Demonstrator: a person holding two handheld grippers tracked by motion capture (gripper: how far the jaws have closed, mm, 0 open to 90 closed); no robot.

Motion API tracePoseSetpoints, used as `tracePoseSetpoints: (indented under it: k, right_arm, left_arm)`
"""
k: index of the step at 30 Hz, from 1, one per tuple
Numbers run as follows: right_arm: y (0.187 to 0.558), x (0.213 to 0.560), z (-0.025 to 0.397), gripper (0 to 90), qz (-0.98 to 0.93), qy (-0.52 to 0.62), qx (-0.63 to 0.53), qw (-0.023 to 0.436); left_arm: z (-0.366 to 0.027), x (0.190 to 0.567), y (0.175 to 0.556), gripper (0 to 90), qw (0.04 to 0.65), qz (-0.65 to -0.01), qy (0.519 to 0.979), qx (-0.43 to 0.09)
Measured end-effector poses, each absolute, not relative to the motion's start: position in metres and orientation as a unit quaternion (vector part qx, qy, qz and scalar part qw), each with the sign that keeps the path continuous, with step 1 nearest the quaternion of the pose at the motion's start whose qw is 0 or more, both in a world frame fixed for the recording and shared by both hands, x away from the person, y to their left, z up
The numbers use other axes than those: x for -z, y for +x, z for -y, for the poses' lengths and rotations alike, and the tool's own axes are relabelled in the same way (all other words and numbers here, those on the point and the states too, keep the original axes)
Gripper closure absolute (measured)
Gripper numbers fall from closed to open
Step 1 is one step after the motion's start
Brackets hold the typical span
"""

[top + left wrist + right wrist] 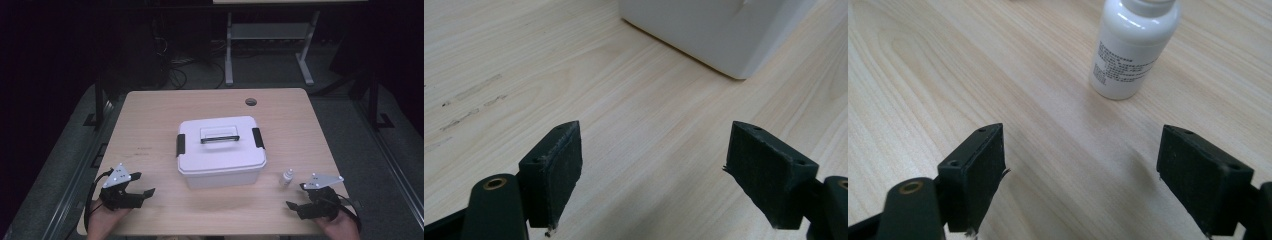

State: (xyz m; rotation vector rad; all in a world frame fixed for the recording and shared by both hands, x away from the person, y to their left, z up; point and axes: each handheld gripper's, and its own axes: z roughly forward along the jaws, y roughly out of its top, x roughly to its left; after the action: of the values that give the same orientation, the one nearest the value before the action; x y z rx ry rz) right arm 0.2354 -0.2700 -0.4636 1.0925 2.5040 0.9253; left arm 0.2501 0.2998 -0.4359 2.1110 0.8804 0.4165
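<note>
A white lidded storage box [220, 150] with black side latches and a top handle sits in the middle of the wooden table [150, 115]. A small white bottle [286, 177] stands upright to its right. My left gripper [142, 184] rests open near the front left edge, its jaws wide apart over bare wood; the box corner [724, 35] lies ahead of it. My right gripper [296, 196] is open near the front right edge, with the bottle [1133, 47] standing just beyond its jaws. Nothing is between either pair of jaws.
A round cable hole [250, 102] sits near the table's far edge. Beyond the table are a grey desk frame [265, 45] and cables on a dark floor. Faint scuff marks [469, 100] show on the wood to the left.
</note>
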Motion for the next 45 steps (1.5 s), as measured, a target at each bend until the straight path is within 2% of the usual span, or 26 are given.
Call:
tracePoseSetpoints:
  k: [25,32,45]
  right_arm:
    - [0.229,0.458,0.269,18.8,-0.863,0.368,-0.319,0.131]
    - [0.228,0.457,0.268,18.8,-0.865,0.365,-0.318,0.130]
    - [0.228,0.457,0.265,18.8,-0.868,0.362,-0.315,0.127]
  left_arm:
    - [-0.297,0.413,0.247,26.5,0.380,-0.307,0.859,-0.152]
    - [-0.299,0.400,0.247,28.5,0.365,-0.293,0.870,-0.153]
    - [-0.293,0.365,0.254,26.6,0.360,-0.270,0.882,-0.144]
